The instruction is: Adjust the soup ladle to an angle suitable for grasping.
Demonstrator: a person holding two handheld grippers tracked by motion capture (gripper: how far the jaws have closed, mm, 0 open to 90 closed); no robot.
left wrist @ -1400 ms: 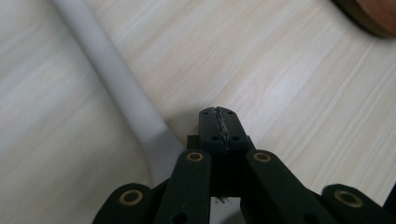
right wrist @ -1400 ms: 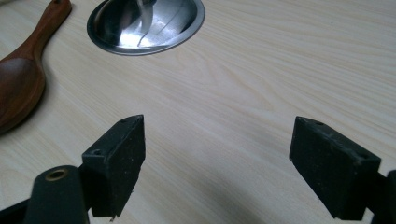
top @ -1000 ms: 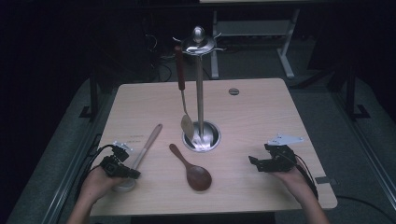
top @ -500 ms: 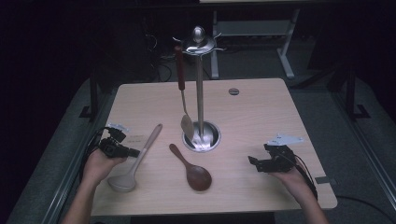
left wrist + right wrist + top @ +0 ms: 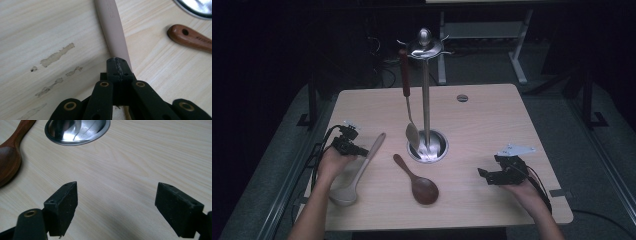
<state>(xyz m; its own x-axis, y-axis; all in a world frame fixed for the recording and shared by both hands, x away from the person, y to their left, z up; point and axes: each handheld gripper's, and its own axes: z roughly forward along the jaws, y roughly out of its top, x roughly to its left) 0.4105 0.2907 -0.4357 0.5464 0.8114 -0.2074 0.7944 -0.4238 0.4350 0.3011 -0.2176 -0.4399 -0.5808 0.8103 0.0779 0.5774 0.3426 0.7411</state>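
Observation:
A beige spoon (image 5: 362, 165) lies flat on the wooden table (image 5: 492, 125), bowl toward the person. My left gripper (image 5: 359, 150) is held low at the middle of its handle. In the left gripper view the jaws (image 5: 119, 65) are pressed together with nothing between them, and the beige handle (image 5: 112, 27) runs on beneath and beyond the tips. A dark brown wooden spoon (image 5: 419, 185) lies in the middle front. My right gripper (image 5: 484, 176) rests at the front right, its jaws (image 5: 117, 202) wide apart over bare wood.
A steel utensil stand (image 5: 426, 90) rises from a round base (image 5: 428, 147) at the table's centre. A metal spoon with a red-brown handle (image 5: 408, 100) hangs from it. A small round grommet (image 5: 462, 98) is set in the table's far side. Pale stains (image 5: 57, 56) mark the wood.
My left gripper has moved away from the person, from beside the beige spoon's bowl up along its handle. The spoon has stayed where it lay. The right gripper has kept still.

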